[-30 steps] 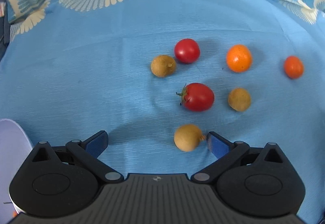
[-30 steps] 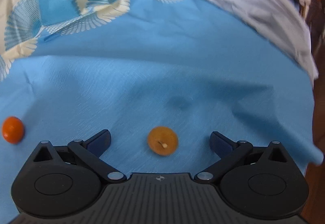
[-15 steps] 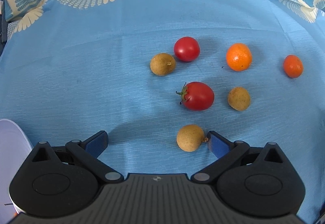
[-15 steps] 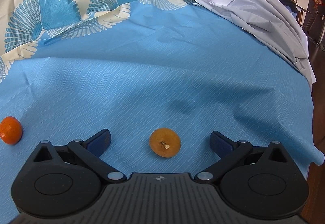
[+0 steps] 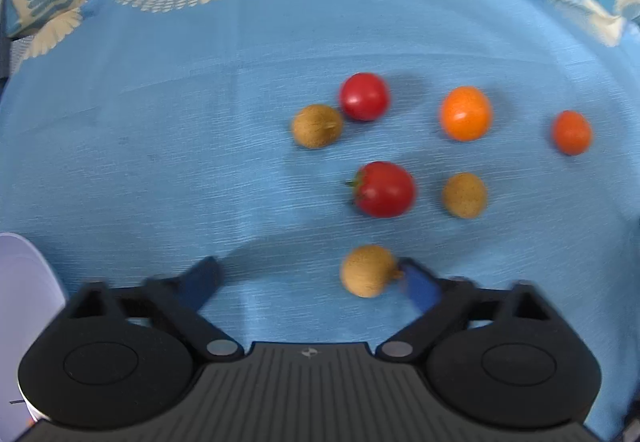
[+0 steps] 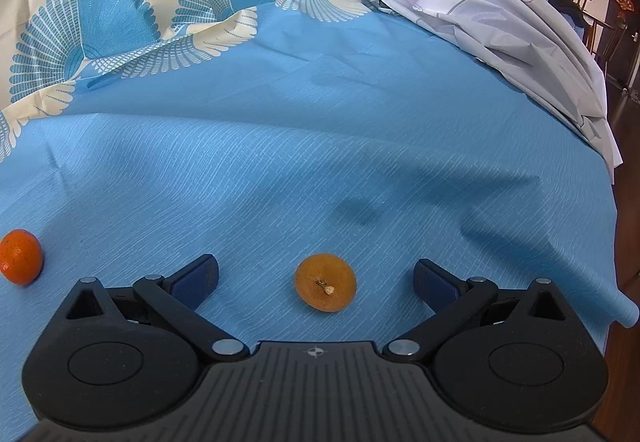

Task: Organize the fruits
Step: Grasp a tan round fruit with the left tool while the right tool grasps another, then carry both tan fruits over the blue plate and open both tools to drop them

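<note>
Left wrist view: the left tongs (image 5: 308, 278) have just been closing and stand partly open; a brown longan (image 5: 367, 271) lies between them, touching the right finger (image 5: 418, 284), clear of the left one. Ahead on the blue cloth (image 5: 160, 161) lie two tomatoes (image 5: 383, 189), two more longans and two oranges. Right wrist view: the right tongs (image 6: 316, 278) have just been closing slightly and remain wide open; an orange fruit (image 6: 325, 282) lies centred between them, touching neither finger. A second orange (image 6: 19, 257) lies far left.
</note>
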Tool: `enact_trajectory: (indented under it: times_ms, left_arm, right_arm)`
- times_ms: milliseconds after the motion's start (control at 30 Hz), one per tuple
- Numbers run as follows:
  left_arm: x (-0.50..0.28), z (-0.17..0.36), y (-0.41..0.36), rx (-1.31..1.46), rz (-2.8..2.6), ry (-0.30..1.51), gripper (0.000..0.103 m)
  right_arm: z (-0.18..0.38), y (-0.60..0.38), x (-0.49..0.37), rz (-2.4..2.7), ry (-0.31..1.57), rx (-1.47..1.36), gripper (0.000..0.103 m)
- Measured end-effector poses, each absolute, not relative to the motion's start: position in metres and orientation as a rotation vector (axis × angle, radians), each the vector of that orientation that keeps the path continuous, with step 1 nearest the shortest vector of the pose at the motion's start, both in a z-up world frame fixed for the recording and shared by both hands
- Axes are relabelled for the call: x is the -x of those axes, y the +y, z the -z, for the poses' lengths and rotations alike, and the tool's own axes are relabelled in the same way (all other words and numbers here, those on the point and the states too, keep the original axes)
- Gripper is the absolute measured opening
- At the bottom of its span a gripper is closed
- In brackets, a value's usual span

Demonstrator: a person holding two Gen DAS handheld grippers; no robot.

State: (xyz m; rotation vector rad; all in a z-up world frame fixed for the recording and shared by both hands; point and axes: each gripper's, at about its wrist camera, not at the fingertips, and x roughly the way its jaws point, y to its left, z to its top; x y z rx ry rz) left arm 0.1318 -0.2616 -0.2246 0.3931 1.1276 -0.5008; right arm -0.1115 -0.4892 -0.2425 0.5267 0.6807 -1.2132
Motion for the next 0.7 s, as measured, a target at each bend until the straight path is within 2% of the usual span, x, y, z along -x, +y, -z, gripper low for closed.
enact_trajectory:
  times_ms: [33,67,100,133,400,700]
  left_arm:
    - [-0.129,0.220,-0.261,-0.400,0.523,1.111,0.066]
    - [-0.126,0.217,-0.262,-0.416,0.550,1.105,0.044]
    - [-0.125,0.214,-0.261,-0.423,0.571,1.104,0.030]
    - [-0.125,0.211,-0.260,-0.419,0.584,1.106,0.029]
    - [-0.109,0.169,-0.241,-0.384,0.619,1.030,0.030]
    - [-0.051,0.074,-0.165,-0.381,0.581,0.952,0.030]
  right_arm:
    - [0.239,-0.487,0.112,1.204,0.673,-0.525,0.081]
    - [0.236,-0.484,0.112,1.193,0.664,-0.513,0.068]
    - [0.232,-0.481,0.111,1.174,0.658,-0.506,0.045]
    - [0.230,-0.480,0.112,1.159,0.654,-0.510,0.029]
    - [0.201,-0.458,0.112,1.059,0.590,-0.484,0.028]
    - [0.126,-0.357,0.135,0.724,0.566,-0.483,0.028]
